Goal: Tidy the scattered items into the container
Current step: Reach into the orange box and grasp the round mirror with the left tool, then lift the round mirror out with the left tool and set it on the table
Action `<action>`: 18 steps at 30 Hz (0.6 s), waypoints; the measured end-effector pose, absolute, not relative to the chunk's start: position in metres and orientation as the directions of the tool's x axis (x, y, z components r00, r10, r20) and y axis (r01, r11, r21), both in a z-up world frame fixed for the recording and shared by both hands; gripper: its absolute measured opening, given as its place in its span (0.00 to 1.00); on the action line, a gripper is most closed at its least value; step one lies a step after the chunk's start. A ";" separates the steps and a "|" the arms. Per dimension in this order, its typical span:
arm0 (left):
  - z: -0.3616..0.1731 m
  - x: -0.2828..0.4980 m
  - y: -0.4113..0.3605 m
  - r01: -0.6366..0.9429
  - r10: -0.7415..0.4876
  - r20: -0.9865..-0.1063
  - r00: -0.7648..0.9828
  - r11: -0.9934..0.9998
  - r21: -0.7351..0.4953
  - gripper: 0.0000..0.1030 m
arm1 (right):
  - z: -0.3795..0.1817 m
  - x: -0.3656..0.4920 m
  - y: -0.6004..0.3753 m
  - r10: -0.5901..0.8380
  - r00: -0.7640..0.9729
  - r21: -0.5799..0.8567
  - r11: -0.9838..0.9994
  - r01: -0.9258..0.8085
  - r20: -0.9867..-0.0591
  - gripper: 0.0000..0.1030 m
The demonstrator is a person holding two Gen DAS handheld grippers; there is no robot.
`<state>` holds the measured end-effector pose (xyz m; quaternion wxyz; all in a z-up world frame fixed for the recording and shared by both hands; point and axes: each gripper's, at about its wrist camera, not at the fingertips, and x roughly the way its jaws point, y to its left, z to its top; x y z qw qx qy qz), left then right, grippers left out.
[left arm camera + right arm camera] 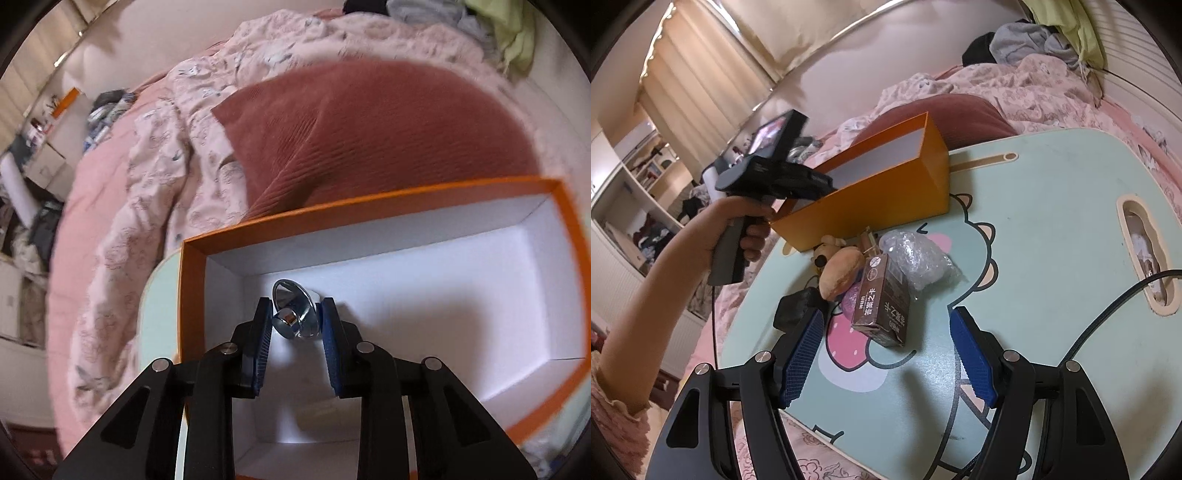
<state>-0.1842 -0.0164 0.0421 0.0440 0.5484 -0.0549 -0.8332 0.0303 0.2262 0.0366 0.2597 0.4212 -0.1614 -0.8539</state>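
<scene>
My left gripper (295, 314) is shut on a shiny metal piece (295, 314) and holds it inside the orange box (369, 206), above its white floor near the left wall. In the right wrist view the orange box (886, 199) stands on the mint lap table (1052, 229), with the left gripper's body (768, 173) reaching over its left end. My right gripper (886, 325) is open and empty, just in front of a brown drink carton (882, 306). Behind the carton lie a plush toy (838, 269), a bubble-wrap bundle (916, 258) and a black object (798, 306).
The table sits on a bed with a pink floral quilt (155, 177) and a dark red cushion (369, 129). A handle slot (1145, 251) is cut in the table's right side, with a black cable (1108, 317) across it. Clothes (1027, 40) are piled at the headboard.
</scene>
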 end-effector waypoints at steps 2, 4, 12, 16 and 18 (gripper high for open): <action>0.061 -0.173 -0.017 0.007 -0.085 -0.891 -0.447 -0.996 0.091 0.26 | 0.036 0.030 0.227 -0.577 -0.512 0.492 -0.815 0.308 -0.636 0.69; 0.079 -0.159 -0.014 -0.017 -0.030 -0.870 -0.491 -0.999 0.044 0.26 | 0.035 0.030 0.227 -0.573 -0.514 0.489 -0.817 0.305 -0.638 0.69; 0.115 -0.051 -0.004 -0.172 0.276 -0.778 -0.564 -0.961 -0.216 0.27 | 0.034 0.030 0.224 -0.566 -0.507 0.478 -0.823 0.305 -0.650 0.69; 0.093 -0.009 -0.002 -0.192 0.319 -0.783 -0.534 -0.948 -0.255 0.27 | 0.035 0.031 0.222 -0.559 -0.507 0.468 -0.828 0.308 -0.656 0.69; 0.076 0.002 -0.007 -0.172 0.315 -0.790 -0.526 -0.949 -0.264 0.27 | 0.034 0.031 0.221 -0.557 -0.506 0.464 -0.830 0.310 -0.659 0.69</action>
